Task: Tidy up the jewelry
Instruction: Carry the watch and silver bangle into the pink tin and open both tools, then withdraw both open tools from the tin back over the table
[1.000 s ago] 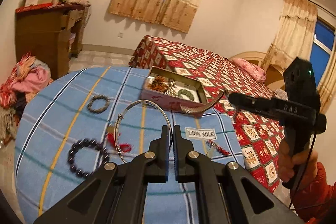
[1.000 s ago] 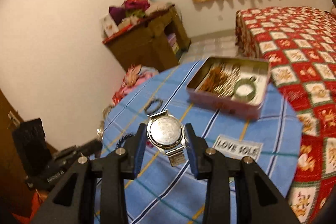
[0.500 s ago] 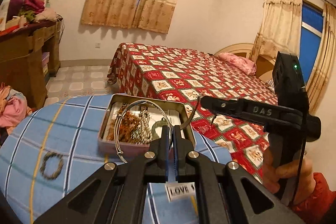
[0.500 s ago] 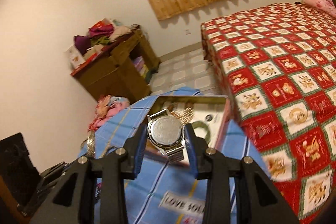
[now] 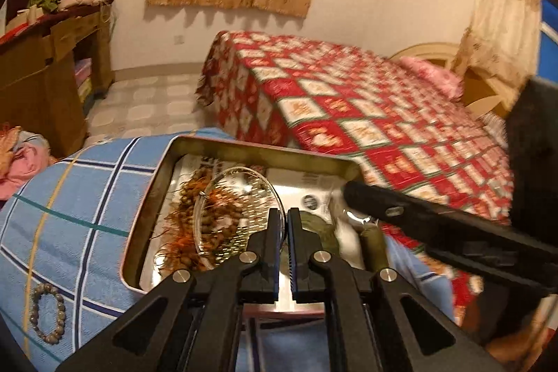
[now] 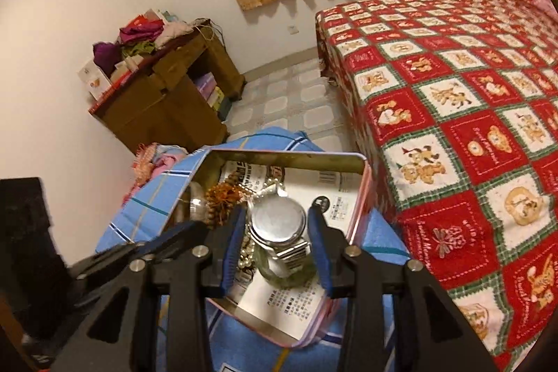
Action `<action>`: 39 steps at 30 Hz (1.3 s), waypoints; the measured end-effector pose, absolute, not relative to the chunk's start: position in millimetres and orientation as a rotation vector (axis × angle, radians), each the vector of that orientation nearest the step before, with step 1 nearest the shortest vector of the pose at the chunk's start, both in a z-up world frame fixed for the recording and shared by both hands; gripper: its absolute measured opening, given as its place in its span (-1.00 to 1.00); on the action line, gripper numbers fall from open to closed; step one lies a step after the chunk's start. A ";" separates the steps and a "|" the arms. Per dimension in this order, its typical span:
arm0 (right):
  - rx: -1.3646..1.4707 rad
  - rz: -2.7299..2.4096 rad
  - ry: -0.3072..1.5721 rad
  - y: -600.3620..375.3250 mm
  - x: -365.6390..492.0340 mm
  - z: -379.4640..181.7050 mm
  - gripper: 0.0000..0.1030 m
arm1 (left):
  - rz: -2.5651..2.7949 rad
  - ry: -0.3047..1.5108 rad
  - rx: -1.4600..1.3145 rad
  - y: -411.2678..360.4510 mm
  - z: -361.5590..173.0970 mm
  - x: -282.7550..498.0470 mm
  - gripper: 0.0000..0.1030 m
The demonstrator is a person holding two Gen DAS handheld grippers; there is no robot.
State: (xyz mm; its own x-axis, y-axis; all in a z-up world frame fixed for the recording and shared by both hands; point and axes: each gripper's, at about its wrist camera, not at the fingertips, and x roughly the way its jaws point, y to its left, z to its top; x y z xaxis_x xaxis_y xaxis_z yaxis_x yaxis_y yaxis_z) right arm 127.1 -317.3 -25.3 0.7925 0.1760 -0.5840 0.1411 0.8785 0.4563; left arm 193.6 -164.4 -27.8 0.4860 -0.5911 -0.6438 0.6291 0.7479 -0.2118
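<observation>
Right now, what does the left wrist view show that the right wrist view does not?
Only the left wrist view shows the bangle, a thin wire hoop pinched in the shut left gripper over the tin, a bead bracelet lying on the blue cloth, and a window.

Only the right wrist view shows the watch between the opening jaws of the right gripper; whether the pads still touch it is unclear.

Both show the tin, the orange beads inside it, the bed and the desk.
</observation>
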 end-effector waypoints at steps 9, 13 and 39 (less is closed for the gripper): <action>0.580 -0.027 0.509 -313.1 72.5 11.2 0.36 | -0.552 0.685 0.123 -147.2 -5.5 171.2 0.49; 0.545 -0.059 0.470 -289.0 44.6 17.8 0.37 | -0.491 0.665 0.176 -131.6 -0.1 149.1 0.49; 0.431 -0.024 0.507 -185.1 -45.5 -3.5 0.65 | -0.305 0.715 0.105 -35.3 -27.3 46.1 0.49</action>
State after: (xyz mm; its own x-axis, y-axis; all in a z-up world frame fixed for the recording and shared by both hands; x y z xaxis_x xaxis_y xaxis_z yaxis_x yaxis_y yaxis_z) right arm -45.5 -185.1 -3.5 0.8761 0.0826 -0.4751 0.1277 0.9103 0.3938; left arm 46.1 -35.3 -27.3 0.7134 -0.2390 -0.6587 0.3100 0.9507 -0.0091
